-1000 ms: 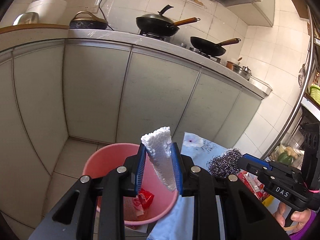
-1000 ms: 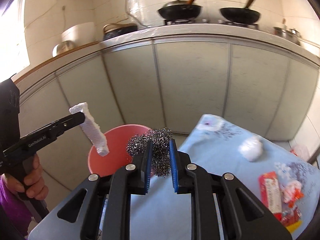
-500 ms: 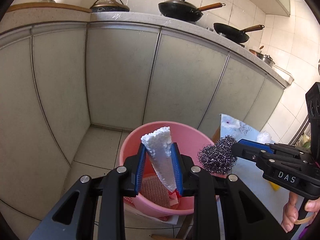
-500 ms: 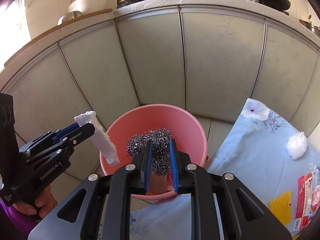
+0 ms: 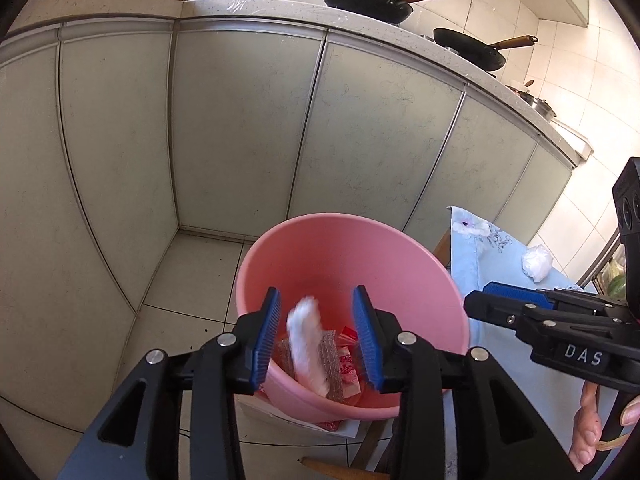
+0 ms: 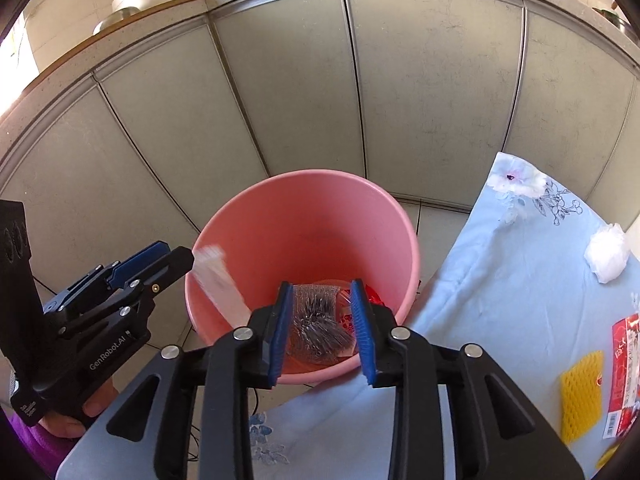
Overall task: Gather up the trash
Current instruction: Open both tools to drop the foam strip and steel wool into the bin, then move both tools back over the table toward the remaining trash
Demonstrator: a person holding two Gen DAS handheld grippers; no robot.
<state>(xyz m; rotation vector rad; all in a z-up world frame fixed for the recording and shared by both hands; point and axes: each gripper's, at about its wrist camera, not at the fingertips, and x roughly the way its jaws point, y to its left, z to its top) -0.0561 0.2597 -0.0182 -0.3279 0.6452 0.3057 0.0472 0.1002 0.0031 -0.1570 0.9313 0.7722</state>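
Observation:
A pink bucket [image 5: 344,248] stands on the floor below both grippers, with red wrappers and mesh scraps at its bottom. My left gripper [image 5: 317,300] hangs over it with its jaws opening. A white foam strip [image 5: 306,340] drops, blurred, between the blue pads and touches neither. My right gripper [image 6: 321,286] is also over the bucket [image 6: 304,216], jaws opening. A steel wool ball [image 6: 320,324] falls free between its pads, blurred. In the right wrist view the left gripper [image 6: 176,254] and the falling foam [image 6: 218,288] show at the left.
A table under a pale blue flowered cloth [image 6: 500,280] stands right of the bucket. On it lie a crumpled white tissue [image 6: 606,254], a yellow foam net [image 6: 582,394] and a red wrapper [image 6: 626,360]. Grey cabinet doors [image 5: 240,120] close off the back, with pans on the counter above.
Both grippers came down over the bucket and their jaws spread. The foam strip slipped out of the left one and the steel wool out of the right one; both now fall.

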